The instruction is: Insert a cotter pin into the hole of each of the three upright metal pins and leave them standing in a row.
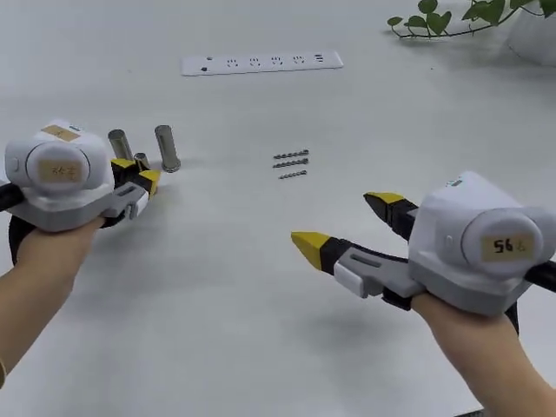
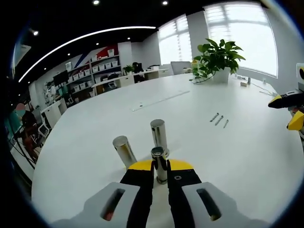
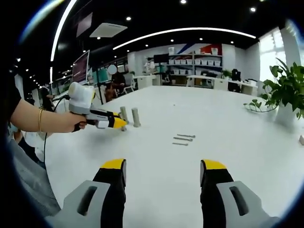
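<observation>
The white workbench (image 1: 261, 295) carries a potted plant (image 1: 452, 17) and a power strip (image 1: 262, 62) at its far side. The right gripper (image 1: 340, 220) hovers above it, jaws spread wide and holding nothing. The left gripper (image 1: 139, 171) clamps one upright metal pin (image 2: 159, 156). Two more metal pins (image 2: 124, 149) stand just beyond. Three cotter pins (image 1: 291, 164) lie side by side, well apart from them.

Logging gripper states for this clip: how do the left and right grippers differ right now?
The left gripper is shut on an upright metal pin; the right gripper is wide open, holding nothing. The left gripper is among the metal pins; the right gripper is over bare table, short of the cotter pins. Both have yellow-tipped black jaws.
</observation>
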Available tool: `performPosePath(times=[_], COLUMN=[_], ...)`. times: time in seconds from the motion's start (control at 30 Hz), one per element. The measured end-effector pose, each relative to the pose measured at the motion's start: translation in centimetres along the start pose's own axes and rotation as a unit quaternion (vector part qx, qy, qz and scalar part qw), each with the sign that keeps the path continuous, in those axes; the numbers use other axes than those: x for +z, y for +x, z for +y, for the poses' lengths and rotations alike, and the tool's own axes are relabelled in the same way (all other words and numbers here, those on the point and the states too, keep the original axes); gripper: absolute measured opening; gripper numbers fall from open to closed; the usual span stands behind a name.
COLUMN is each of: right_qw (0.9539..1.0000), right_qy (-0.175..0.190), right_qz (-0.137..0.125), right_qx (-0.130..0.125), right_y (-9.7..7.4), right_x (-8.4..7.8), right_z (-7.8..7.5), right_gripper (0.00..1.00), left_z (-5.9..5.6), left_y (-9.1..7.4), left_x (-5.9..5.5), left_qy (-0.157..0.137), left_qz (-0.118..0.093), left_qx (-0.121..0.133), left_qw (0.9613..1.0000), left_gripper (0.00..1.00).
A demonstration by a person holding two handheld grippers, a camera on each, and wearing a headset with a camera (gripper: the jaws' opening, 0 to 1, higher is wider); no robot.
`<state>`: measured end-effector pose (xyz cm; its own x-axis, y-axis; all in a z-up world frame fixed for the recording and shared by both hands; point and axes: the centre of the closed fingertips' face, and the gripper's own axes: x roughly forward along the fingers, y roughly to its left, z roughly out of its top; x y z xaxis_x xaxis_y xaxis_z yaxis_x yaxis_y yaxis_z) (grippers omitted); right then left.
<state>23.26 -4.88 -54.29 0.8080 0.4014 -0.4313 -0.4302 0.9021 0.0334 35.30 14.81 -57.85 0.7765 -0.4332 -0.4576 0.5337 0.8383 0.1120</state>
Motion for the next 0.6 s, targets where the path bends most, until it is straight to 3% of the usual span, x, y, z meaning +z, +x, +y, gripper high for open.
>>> performPosePath(times=[0.3, 0.6], right_qw=[1.0000, 1.0000], right_qy=[0.000, 0.004], right_qz=[-0.002, -0.004], right_qx=[-0.004, -0.004], right_y=[-0.1, -0.1], right_x=[0.2, 0.4], right_z=[-0.1, -0.1], right_gripper=[0.60, 0.60], left_z=[-0.8, -4.1], left_y=[-0.2, -1.5], left_x=[0.1, 0.7], left_qy=[0.001, 0.011], left_qz=[-0.005, -0.015], left_qx=[-0.024, -0.070], left_qw=[0.9997, 0.9974], left_gripper=[0.06, 0.06])
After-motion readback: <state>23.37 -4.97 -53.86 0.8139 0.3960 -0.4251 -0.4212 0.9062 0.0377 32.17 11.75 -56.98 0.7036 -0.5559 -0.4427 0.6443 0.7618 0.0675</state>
